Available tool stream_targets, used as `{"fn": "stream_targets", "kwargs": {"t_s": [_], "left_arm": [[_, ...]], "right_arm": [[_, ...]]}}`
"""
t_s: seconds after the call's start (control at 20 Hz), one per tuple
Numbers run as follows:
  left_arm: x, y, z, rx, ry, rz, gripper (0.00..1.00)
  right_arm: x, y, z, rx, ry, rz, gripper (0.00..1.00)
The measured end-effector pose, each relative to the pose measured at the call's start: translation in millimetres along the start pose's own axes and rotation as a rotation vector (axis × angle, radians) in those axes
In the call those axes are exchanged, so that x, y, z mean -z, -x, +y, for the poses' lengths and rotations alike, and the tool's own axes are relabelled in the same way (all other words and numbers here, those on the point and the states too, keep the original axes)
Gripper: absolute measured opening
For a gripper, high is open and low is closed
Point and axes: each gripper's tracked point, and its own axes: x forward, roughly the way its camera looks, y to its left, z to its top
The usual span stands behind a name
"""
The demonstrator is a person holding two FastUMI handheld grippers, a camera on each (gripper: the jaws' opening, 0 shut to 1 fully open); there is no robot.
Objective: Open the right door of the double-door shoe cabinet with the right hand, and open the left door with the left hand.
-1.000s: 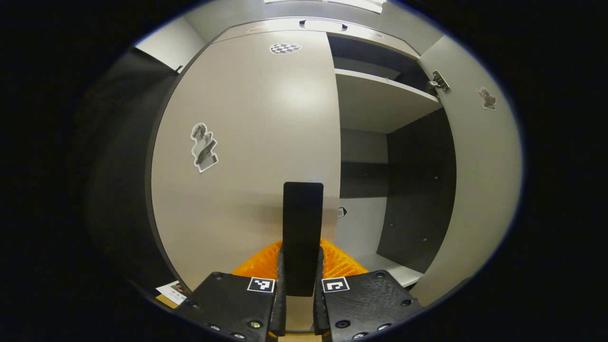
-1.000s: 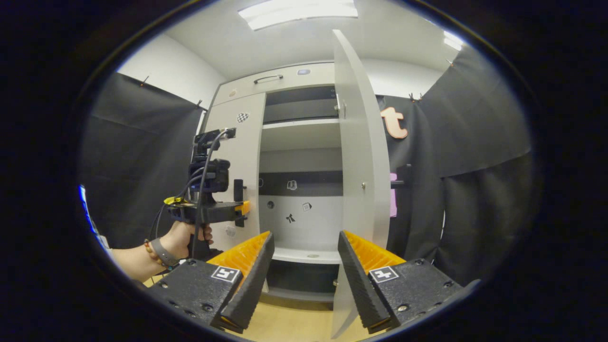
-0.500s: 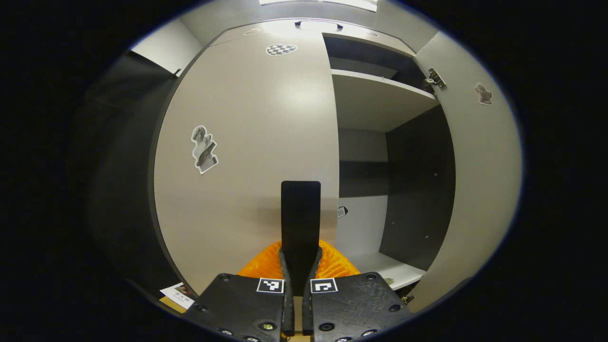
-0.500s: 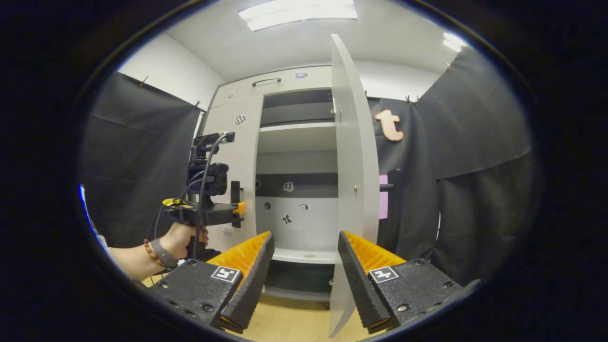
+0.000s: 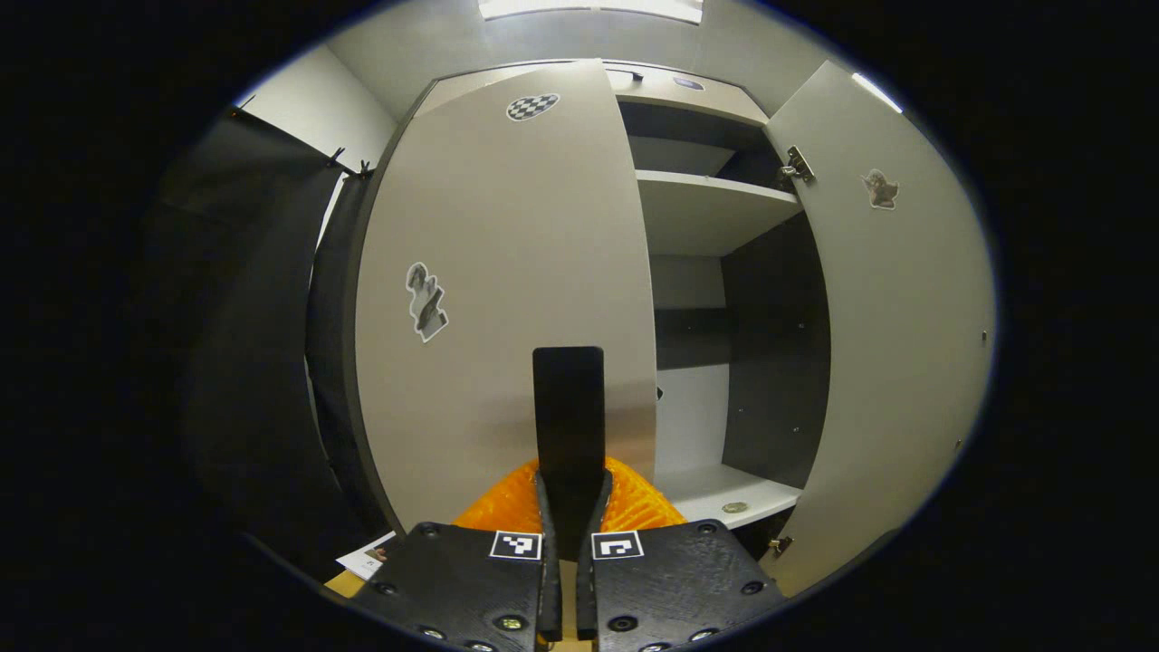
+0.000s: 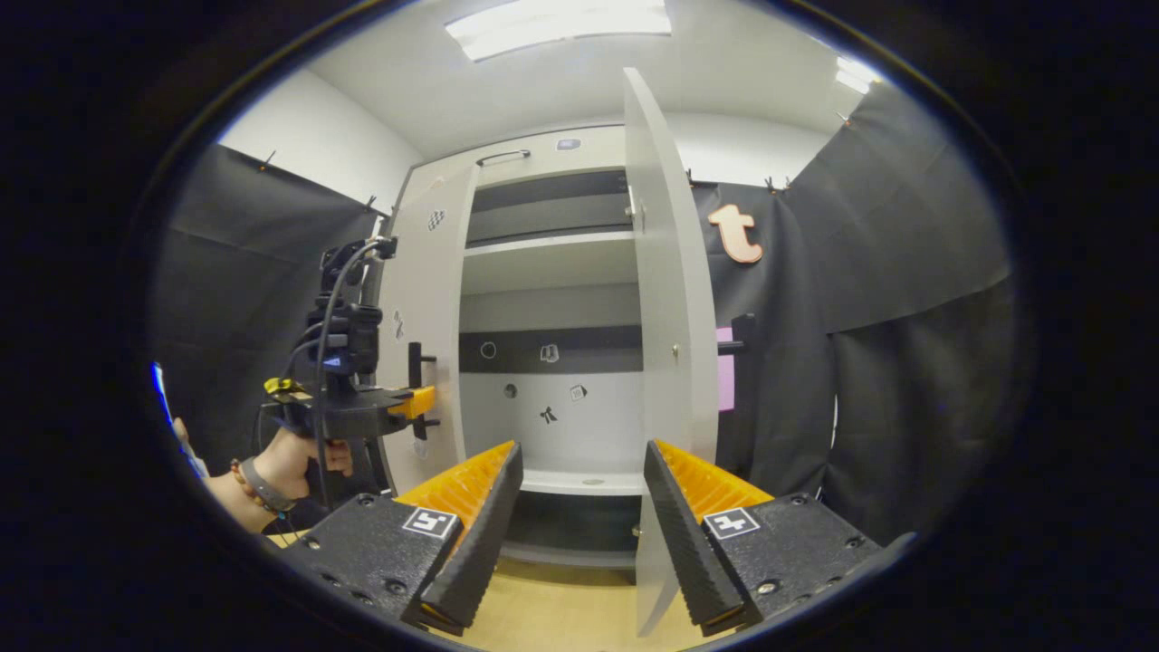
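Note:
The pale left door (image 5: pixel 507 272) of the shoe cabinet stands partly swung out. Its flat black handle (image 5: pixel 569 407) rises straight up between my left gripper's fingers. My left gripper (image 5: pixel 569 493) is shut on that handle. The right door (image 5: pixel 896 344) stands wide open at the right of the left gripper view, baring a shelf (image 5: pixel 706 204). In the right gripper view my right gripper (image 6: pixel 581 453) is open and holds nothing, a way back from the cabinet. That view shows the right door (image 6: pixel 665 344) edge-on and the left gripper (image 6: pixel 412 403), held by a hand (image 6: pixel 290 457), at the left door (image 6: pixel 426 308).
Black cloth (image 6: pixel 905 362) hangs on both sides of the cabinet. A drawer front with a handle (image 6: pixel 502 158) sits above the doors. Wooden floor (image 6: pixel 561 616) lies before the cabinet, and a printed card (image 5: pixel 371 560) lies near its left foot.
My left gripper tightened on the handle, and the left door has swung outward with it. The right door stays open; my right gripper has barely moved.

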Motion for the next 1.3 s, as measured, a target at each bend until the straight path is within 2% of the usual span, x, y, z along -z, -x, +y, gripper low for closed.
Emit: {"fn": "stream_targets", "kwargs": {"t_s": [0.65,1.3], "left_arm": [[-3,60,47,-0.058,-0.010,-0.014,0.05],[6,88,97,-0.092,0.000,0.010,0.04]], "right_arm": [[-5,8,29,-0.043,-0.002,-0.008,0.84],[-4,-7,58,-0.078,0.002,-0.002,0.84]]}}
